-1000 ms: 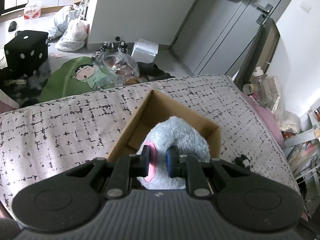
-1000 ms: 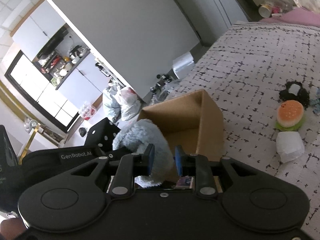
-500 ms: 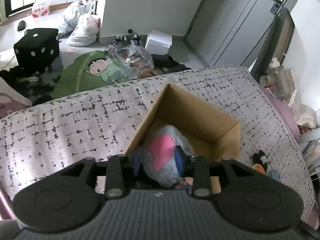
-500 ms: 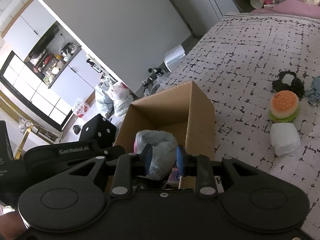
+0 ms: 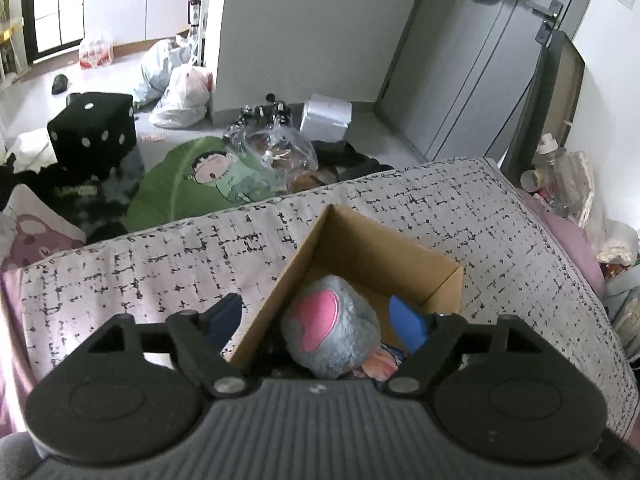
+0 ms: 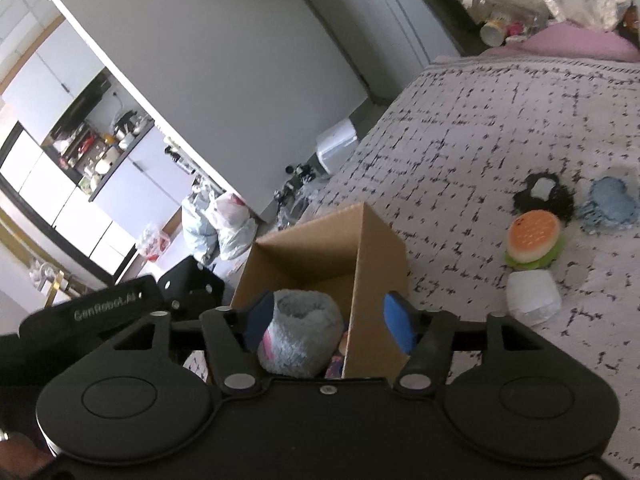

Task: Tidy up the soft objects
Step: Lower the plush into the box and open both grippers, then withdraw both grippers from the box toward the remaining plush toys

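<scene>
A grey plush with a pink patch (image 5: 330, 326) lies inside the open cardboard box (image 5: 384, 248) on the patterned bed cover. My left gripper (image 5: 316, 318) is open wide above the box, its fingers apart on either side of the plush. My right gripper (image 6: 326, 320) is open too, straddling the box's near wall, with the plush (image 6: 298, 336) just inside the box (image 6: 316, 248). On the cover to the right lie a burger toy (image 6: 534, 238), a white soft block (image 6: 532, 296), a black fuzzy item (image 6: 544, 196) and a blue soft item (image 6: 610, 204).
Beyond the bed's edge the floor holds a black dice cube (image 5: 92, 132), plastic bags (image 5: 180, 92), a green cartoon cushion (image 5: 200, 178) and a white box (image 5: 326, 116). Bottles and clutter (image 5: 560, 176) stand by the pink pillow at the right.
Both grippers held the plush over the box, lowered it in, then opened. The plush now rests in the box, free of the fingers.
</scene>
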`<action>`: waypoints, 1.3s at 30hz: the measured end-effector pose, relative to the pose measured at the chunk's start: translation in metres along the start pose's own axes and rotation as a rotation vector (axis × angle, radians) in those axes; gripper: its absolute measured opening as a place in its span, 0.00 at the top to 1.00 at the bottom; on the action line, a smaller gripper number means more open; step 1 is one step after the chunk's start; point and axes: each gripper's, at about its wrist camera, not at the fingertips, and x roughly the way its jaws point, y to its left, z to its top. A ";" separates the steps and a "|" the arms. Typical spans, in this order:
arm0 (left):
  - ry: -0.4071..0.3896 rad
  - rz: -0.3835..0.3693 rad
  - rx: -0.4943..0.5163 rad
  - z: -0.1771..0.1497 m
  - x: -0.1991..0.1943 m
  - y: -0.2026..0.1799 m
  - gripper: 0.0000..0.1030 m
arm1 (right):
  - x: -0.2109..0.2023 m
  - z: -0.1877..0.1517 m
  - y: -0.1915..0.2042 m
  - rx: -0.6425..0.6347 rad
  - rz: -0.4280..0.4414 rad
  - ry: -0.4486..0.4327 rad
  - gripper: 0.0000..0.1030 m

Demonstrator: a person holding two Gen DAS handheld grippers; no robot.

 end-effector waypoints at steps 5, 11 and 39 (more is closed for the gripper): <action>-0.021 0.056 0.001 -0.002 -0.011 -0.005 0.16 | -0.012 0.008 -0.006 0.013 -0.019 -0.029 0.22; -0.043 0.058 0.018 -0.004 -0.028 -0.019 0.16 | -0.025 0.014 -0.013 0.026 -0.038 -0.050 0.14; -0.038 -0.010 0.199 -0.037 -0.061 -0.135 0.10 | -0.105 0.059 -0.094 0.087 -0.137 -0.134 0.00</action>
